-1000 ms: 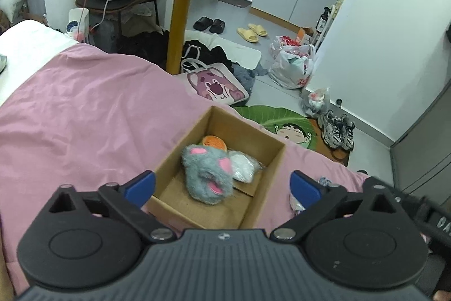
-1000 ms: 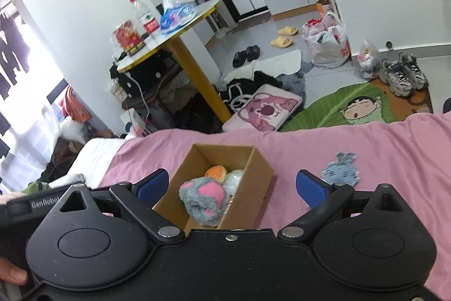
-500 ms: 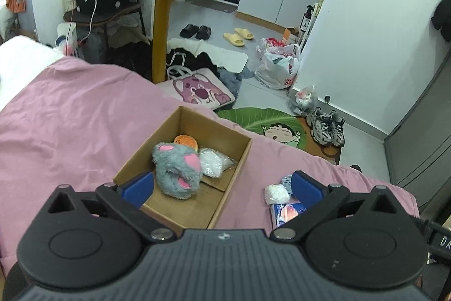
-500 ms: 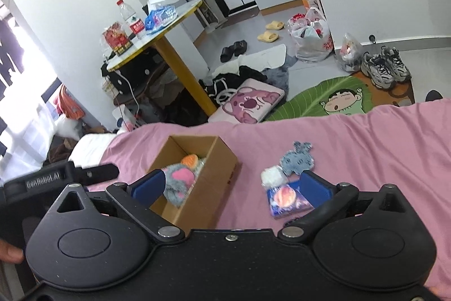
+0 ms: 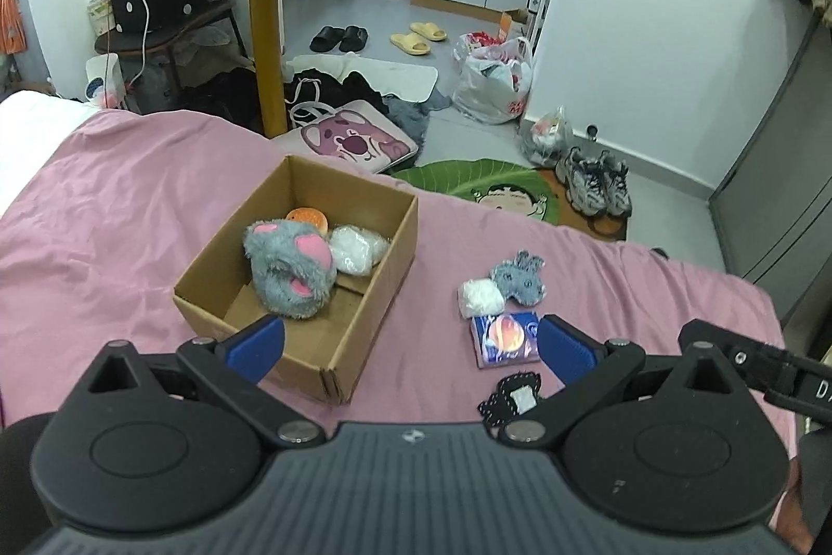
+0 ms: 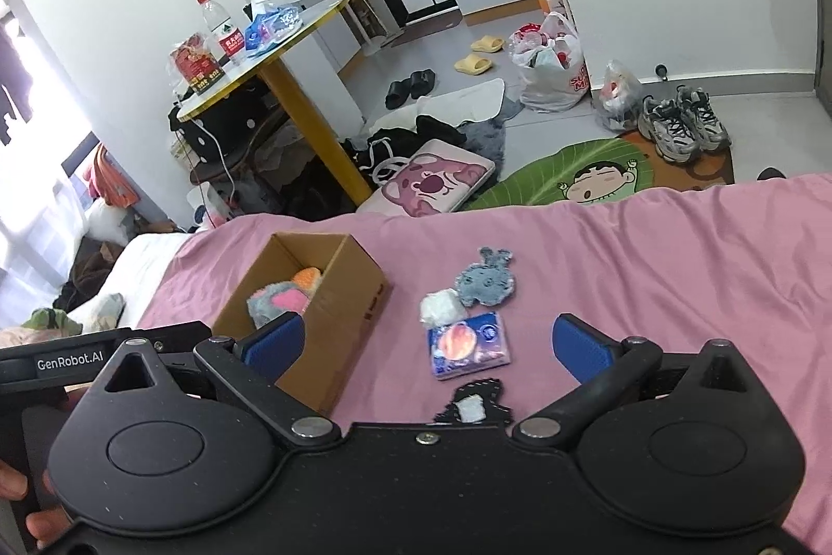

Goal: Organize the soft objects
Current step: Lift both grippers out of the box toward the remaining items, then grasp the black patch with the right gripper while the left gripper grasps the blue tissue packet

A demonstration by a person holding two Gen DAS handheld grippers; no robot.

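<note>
While both tongs hang spread and empty:
My left gripper [image 5: 411, 341]: wide apart.
My right gripper [image 6: 426, 341]: likewise.
Flat grey fuzzy bunny patch [image 6: 486, 279]: light, floppy; I'd pinch an edge.
Brown cardboard box [image 5: 364, 326]: destination.

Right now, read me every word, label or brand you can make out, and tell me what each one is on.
"GenRobot.AI": on the black bar of the left hand-held gripper, seen from the right wrist view.
"D": a lone white letter, cut off at the frame edge, on the black bar in the left wrist view.
Water bottle label: too small to read.
Red packet on the round table: blurred.
White plastic bag red print: unreadable.
</note>
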